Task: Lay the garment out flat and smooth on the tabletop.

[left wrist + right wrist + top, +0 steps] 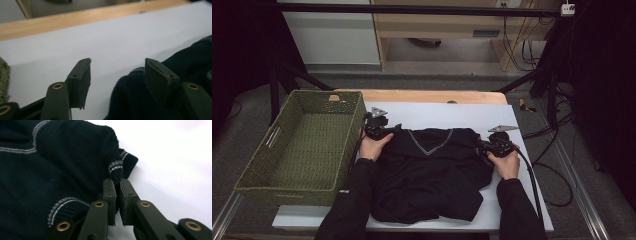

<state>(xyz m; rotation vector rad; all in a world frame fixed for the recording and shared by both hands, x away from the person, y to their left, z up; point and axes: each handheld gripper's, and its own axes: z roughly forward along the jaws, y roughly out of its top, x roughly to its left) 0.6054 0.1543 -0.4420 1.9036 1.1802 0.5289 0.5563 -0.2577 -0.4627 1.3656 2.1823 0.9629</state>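
— How does the left gripper (116, 72) stand?

— Its jaws are apart. A fold of the dark sweater (432, 172) bulges up between them, against the one pad (160, 82), but the other pad (81, 80) stands clear over the white sheet (442, 116), so nothing is pinched.

— And the right gripper (117, 195)?

— Clenched on the sweater's edge, just below a sleeve cuff (116, 166) with grey stripes. The cloth sits squeezed between the two pads.

— Where does the sweater lie?

— Spread flat on the white sheet in the middle of the table (432, 96), its grey-trimmed V-neck (429, 142) towards the far side, with one gripper at each shoulder.

— Anything nearby?

— A green woven basket (302, 145) sits at the table's left end, just beside the left hand (373, 146). Nothing lies between sweater and basket.
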